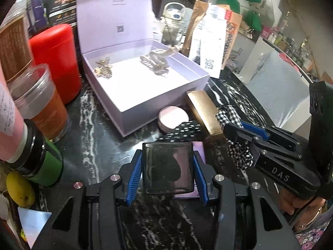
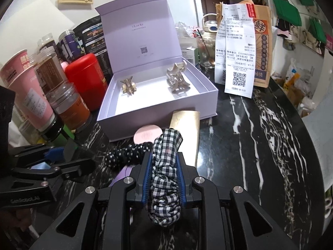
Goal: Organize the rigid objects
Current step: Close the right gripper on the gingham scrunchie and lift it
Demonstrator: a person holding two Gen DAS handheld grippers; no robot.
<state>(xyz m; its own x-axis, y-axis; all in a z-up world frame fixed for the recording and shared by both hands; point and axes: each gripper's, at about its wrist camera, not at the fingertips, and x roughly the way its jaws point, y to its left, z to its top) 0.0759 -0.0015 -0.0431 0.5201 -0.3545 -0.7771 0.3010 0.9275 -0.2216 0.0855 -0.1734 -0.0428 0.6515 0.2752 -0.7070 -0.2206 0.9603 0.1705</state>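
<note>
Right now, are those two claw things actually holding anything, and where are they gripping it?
Left gripper pinches a smoky clear case by its two side edges. Right gripper squeezes a checked scrunchie across its bunched middle.

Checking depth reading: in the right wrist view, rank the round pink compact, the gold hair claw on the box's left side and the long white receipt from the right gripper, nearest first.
1. Round pink compact, just ahead, slightly left.
2. Gold hair claw, inside the lilac box, left side.
3. Long white receipt, far right, on the brown paper bag.
</note>
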